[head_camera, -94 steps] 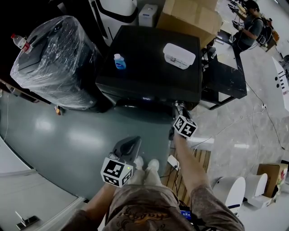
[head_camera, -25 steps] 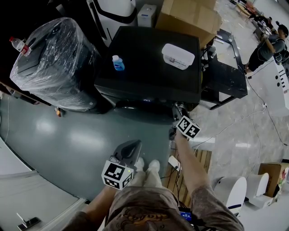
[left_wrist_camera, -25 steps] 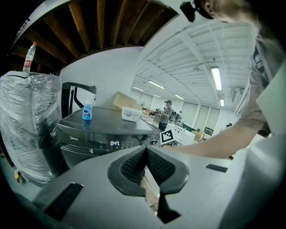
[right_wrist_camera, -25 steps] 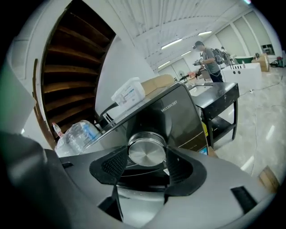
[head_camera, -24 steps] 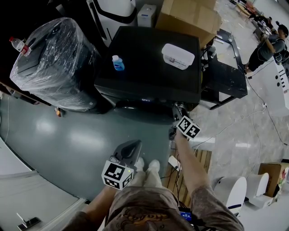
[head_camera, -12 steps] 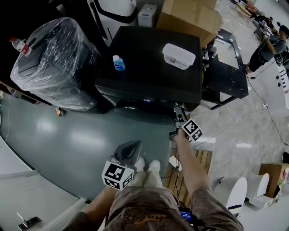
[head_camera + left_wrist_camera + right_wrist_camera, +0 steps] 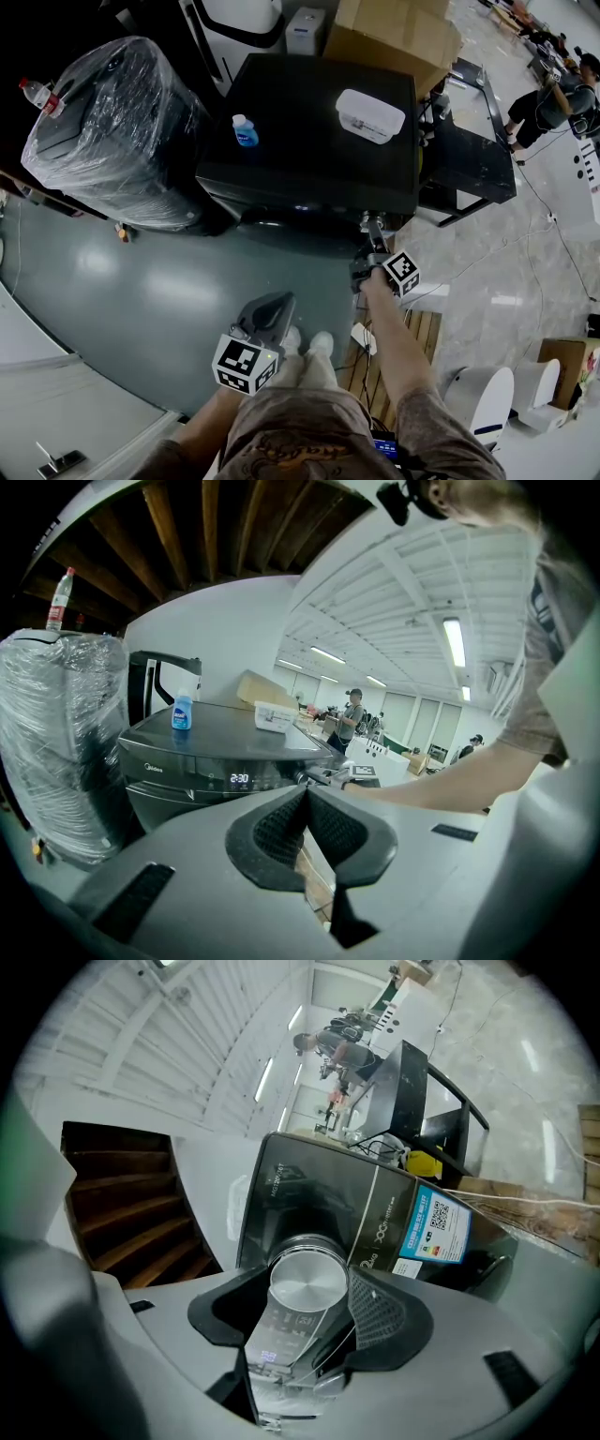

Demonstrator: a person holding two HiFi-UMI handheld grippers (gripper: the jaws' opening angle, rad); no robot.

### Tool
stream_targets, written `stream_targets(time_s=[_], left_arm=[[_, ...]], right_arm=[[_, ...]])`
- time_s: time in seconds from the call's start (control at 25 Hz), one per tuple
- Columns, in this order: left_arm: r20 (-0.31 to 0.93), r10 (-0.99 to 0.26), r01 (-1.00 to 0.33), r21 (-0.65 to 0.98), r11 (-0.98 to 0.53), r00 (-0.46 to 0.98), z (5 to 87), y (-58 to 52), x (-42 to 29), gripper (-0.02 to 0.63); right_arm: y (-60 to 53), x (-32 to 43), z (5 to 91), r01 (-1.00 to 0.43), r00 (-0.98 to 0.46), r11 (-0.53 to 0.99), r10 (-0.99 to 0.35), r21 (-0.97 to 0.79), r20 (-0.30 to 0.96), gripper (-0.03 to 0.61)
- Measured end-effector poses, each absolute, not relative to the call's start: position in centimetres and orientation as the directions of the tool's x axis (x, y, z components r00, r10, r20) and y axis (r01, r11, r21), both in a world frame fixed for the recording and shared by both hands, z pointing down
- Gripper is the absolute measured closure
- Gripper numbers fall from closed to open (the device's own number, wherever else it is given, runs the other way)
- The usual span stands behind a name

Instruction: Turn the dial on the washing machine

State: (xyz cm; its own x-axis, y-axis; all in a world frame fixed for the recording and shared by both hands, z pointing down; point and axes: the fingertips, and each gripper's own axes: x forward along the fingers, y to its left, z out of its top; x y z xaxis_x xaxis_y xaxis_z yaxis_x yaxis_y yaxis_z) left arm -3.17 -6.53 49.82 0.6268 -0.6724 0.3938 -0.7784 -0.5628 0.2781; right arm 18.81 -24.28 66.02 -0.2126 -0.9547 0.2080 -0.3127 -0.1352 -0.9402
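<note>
The dark front-loading washing machine stands ahead of me, its lit display facing me. Its silver dial is at the right end of the front panel. My right gripper reaches to that panel, and in the right gripper view its jaws close on both sides of the dial. My left gripper hangs low in front of my legs, away from the machine. In the left gripper view its jaws meet with nothing between them.
A blue bottle and a white lidded box rest on the machine's top. A plastic-wrapped appliance stands to the left, a cardboard box behind. A wooden pallet lies at my right, and a person stands far right.
My right gripper has rolled at the panel, and its marker cube has swung right and down. The left gripper has stayed where it was. The person far right has shifted.
</note>
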Motion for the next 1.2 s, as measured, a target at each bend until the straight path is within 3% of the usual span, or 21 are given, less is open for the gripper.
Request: stream_targets(time_s=[0.16, 0.4, 0.72, 0.92, 1.2], left_arm=[[0.396, -0.669, -0.777, 0.28, -0.564, 0.629, 50.0, -6.4, -3.2, 0.614], [0.394, -0.666, -0.773, 0.282, -0.569, 0.634, 49.9, -6.2, -3.0, 0.614], [0.394, -0.668, -0.775, 0.28, -0.567, 0.631, 49.9, -6.1, -3.4, 0.614], [0.398, -0.669, -0.778, 0.278, -0.563, 0.627, 50.2, -5.9, -3.7, 0.614], [0.403, -0.673, -0.783, 0.267, -0.561, 0.62, 50.2, -6.1, -3.9, 0.614]], right_arm=[[-24.3, 18.7, 65.8, -0.387, -0.23, -0.117, -0.948, -0.915, 0.219, 0.318], [-24.2, 18.3, 64.9, -0.628, -0.245, -0.087, -0.922, -0.774, 0.302, 0.311], [-24.0, 17.3, 65.6, -0.961, -0.155, 0.005, -0.84, -0.278, 0.52, 0.302], [-24.3, 17.1, 65.7, -0.998, -0.059, 0.06, -0.808, -0.018, 0.587, 0.302], [-24.5, 17.5, 66.0, -0.998, -0.036, 0.054, -0.793, 0.012, 0.608, 0.31]])
